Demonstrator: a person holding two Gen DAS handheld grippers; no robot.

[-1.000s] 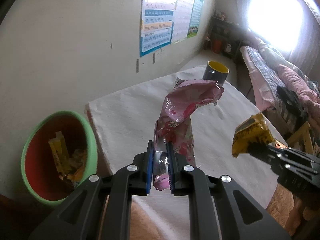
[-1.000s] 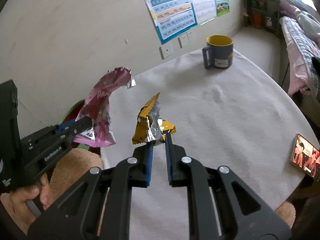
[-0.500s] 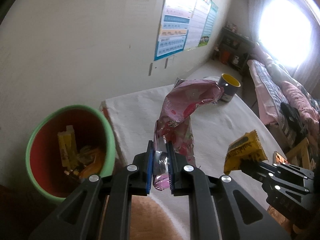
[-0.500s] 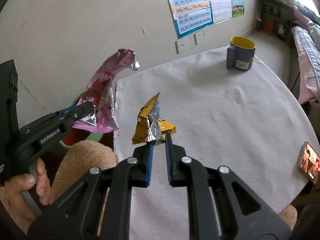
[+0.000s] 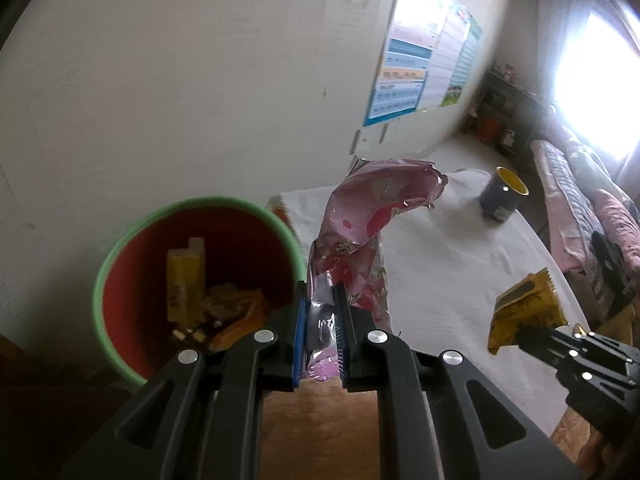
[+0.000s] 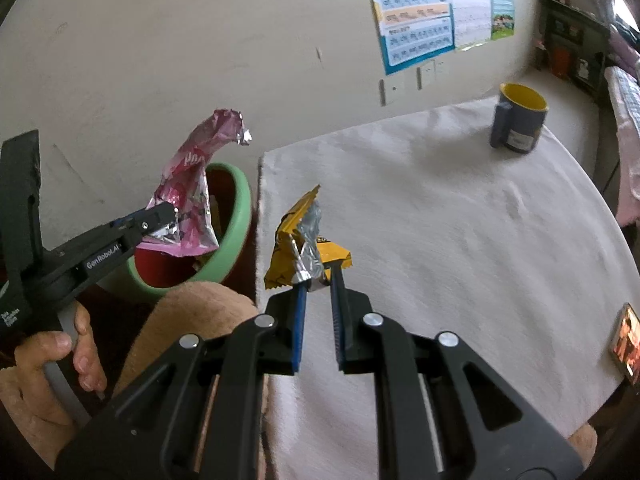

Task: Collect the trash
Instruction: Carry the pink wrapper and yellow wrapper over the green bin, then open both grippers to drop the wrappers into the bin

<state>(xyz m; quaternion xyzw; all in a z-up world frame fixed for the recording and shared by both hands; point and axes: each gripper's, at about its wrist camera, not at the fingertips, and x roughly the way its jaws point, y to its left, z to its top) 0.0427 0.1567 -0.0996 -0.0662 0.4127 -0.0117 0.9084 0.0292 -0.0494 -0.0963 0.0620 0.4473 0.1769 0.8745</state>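
My left gripper (image 5: pixel 320 308) is shut on a crumpled pink foil wrapper (image 5: pixel 360 232) that stands up from its pads, right beside the rim of a green bin with a red inside (image 5: pixel 132 264); wrappers lie in the bin's bottom. From the right wrist view the pink wrapper (image 6: pixel 188 196) hangs over the bin's rim (image 6: pixel 236 216), with the left gripper (image 6: pixel 168 216) in a hand. My right gripper (image 6: pixel 318 280) is shut on a yellow foil wrapper (image 6: pixel 296 248) over the left edge of the white-clothed table (image 6: pixel 460 220). The left wrist view shows that yellow wrapper (image 5: pixel 524 308) at the right.
A dark mug with a yellow inside (image 6: pixel 520 124) stands at the table's far side. A phone with a lit screen (image 6: pixel 626 344) lies at the table's right edge. A tan plush cushion (image 6: pixel 188 320) sits below the grippers. A wall with posters runs behind; a bed (image 5: pixel 580 200) lies at right.
Both grippers have carried their wrappers leftward toward the bin. The bin now sits larger and nearer the middle of the left wrist view, and its rim has come into the right wrist view.
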